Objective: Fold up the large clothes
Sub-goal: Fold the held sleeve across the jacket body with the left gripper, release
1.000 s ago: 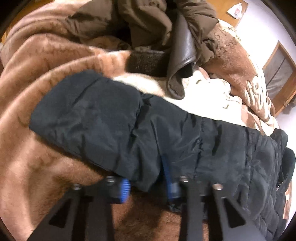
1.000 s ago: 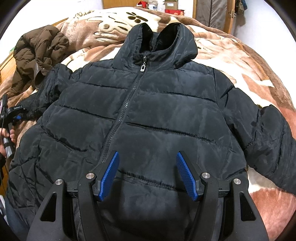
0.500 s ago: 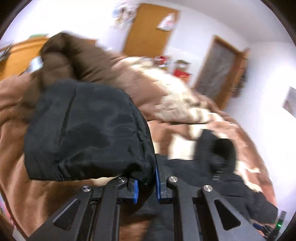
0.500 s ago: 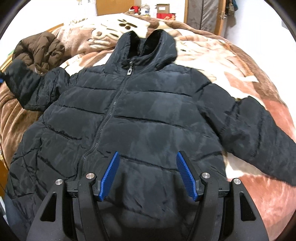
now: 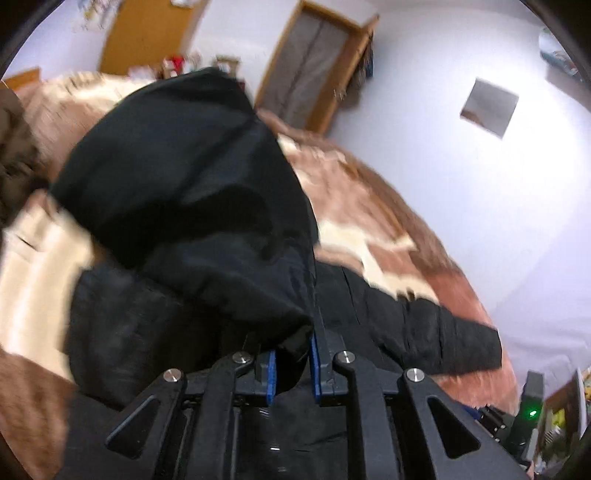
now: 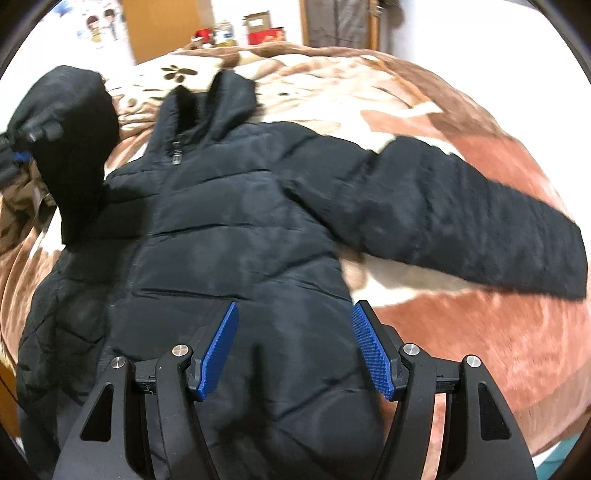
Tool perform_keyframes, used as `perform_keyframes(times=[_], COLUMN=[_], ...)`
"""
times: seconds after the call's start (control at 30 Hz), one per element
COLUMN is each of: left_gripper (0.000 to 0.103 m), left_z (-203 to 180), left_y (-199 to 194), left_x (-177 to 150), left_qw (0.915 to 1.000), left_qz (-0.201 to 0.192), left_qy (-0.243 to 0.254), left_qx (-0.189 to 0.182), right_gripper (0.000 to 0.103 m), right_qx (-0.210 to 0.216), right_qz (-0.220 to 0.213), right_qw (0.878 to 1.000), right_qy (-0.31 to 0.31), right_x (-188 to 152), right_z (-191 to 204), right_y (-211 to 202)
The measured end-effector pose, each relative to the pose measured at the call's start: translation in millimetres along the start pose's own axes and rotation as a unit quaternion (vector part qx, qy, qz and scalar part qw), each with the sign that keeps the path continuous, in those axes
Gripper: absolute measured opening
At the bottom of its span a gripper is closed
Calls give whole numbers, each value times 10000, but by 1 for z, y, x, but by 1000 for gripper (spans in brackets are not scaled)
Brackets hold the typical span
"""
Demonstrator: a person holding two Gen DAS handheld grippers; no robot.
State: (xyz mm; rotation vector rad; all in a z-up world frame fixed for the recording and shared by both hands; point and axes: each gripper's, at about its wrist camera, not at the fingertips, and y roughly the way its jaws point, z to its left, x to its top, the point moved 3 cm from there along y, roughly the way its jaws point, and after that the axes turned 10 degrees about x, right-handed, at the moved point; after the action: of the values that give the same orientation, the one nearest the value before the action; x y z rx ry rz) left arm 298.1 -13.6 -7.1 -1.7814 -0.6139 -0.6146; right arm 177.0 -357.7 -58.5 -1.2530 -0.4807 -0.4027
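A black puffer jacket (image 6: pixel 229 229) lies front up and zipped on the bed. My left gripper (image 5: pixel 293 354) is shut on the cuff of one sleeve (image 5: pixel 192 177), which hangs lifted above the jacket's body (image 5: pixel 140 332). In the right wrist view that raised sleeve (image 6: pixel 74 129) stands at the far left, with the left gripper (image 6: pixel 14 158) at the frame's edge. The other sleeve (image 6: pixel 461 221) stretches flat to the right over the blanket. My right gripper (image 6: pixel 295 321) is open above the jacket's lower right part, nothing between its pads.
A brown and cream patterned blanket (image 6: pixel 480 332) covers the bed. A brown coat (image 6: pixel 22 206) lies bunched at the left beside the jacket. Boxes and small items (image 6: pixel 258 33) stand beyond the far end, near wooden doors (image 5: pixel 314 74) and a white wall.
The left gripper shut on the sleeve's cuff, then lifted it and swung it over toward the jacket's body. The right gripper, still open, moved right along the jacket's lower part.
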Motion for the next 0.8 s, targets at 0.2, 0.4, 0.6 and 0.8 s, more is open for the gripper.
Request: perform_keyframes(times=[0.2, 0.4, 0.6, 0.8], left_gripper=[59, 72, 72, 59], left_z=[-39, -58, 5, 114], left_y=[62, 54, 17, 48], left_x=[-41, -41, -17, -5], left_qw=[9970, 9938, 9997, 9860], left_qz=[716, 778, 13, 262], left_qy=[-9, 47, 63, -490], left_qx=[-307, -788, 217, 1571], right_gripper=[64, 64, 64, 39], right_qx=[-5, 123, 553, 829], right_qz=[69, -215, -505, -336], right_qw=[9998, 9996, 9971, 9953], right_qy=[169, 150, -123, -361], right_x=[-6, 9, 44, 84], right_z=[-16, -8, 23, 57], right_y=[6, -1, 6, 71])
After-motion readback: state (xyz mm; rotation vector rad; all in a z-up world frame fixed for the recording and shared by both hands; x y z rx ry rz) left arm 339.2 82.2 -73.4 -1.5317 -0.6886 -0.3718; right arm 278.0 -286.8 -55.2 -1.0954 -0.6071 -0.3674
